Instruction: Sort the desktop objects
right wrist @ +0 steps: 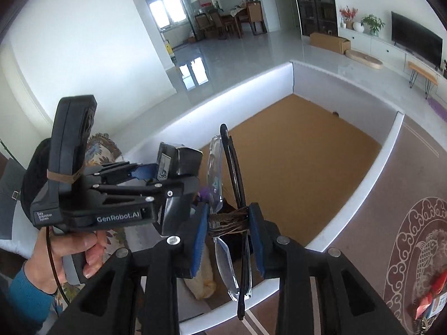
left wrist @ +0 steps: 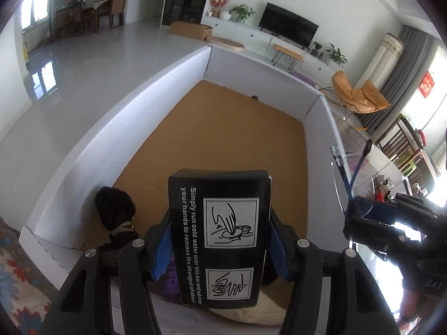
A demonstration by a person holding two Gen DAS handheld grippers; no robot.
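Note:
My left gripper (left wrist: 220, 240) is shut on a black box (left wrist: 220, 237) with white printed text and drawings, held above the near end of a white-walled box (left wrist: 111, 128) with a brown cardboard floor. The left gripper also shows in the right wrist view (right wrist: 170, 167), with the black box (right wrist: 178, 159) between its blue pads. My right gripper (right wrist: 227, 223) is shut on folded glasses (right wrist: 223, 167) bound with a brown band, lenses clear, arms dark. The glasses (left wrist: 346, 173) and right gripper show at the right of the left wrist view, over the box's right wall.
Inside the box near its left wall lies a black furry item (left wrist: 116, 212). A purple thing (left wrist: 170, 279) and a cream cloth (left wrist: 251, 312) lie below the left gripper. A patterned brown rug (right wrist: 413, 223) lies right of the box.

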